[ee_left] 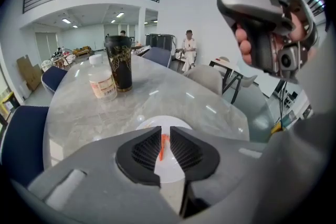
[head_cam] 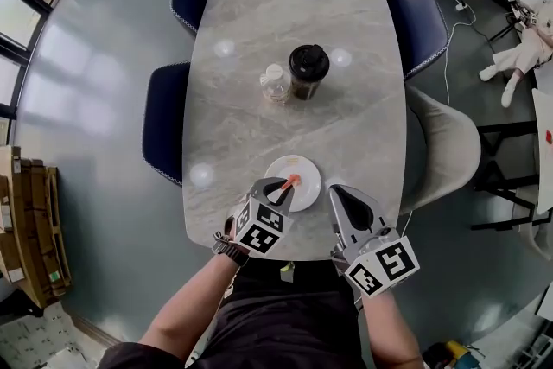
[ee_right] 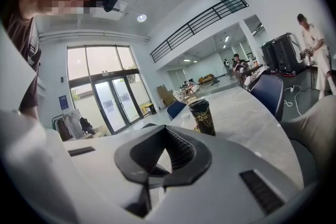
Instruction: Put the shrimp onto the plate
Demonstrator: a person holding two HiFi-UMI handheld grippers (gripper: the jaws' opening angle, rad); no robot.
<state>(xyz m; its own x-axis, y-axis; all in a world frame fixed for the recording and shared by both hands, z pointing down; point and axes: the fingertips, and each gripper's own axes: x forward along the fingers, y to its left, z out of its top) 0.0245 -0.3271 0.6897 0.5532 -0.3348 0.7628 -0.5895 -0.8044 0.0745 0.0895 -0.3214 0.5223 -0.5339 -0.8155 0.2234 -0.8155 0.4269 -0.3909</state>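
While the left claw (ee_left: 165, 136) shows, in its own view, jaws clenched on the orange shrimp (ee_left: 162, 147) just above the white plate (ee_left: 169, 119), only the head view shows the right claw (head_cam: 336, 190) just beside that plate. The right gripper view shows its jaws pressed together, empty.

No words or numbers can be read, white label on the small bottle (ee_left: 102, 81) near the table's (ee_left: 173, 99) middle carries reddish print too blurred to read, dark cup (ee_left: 118, 63) just beside it bears only a gold pattern, blue sign (ee_right: 63, 104) by the glass doors (ee_right: 113, 106) too small to read
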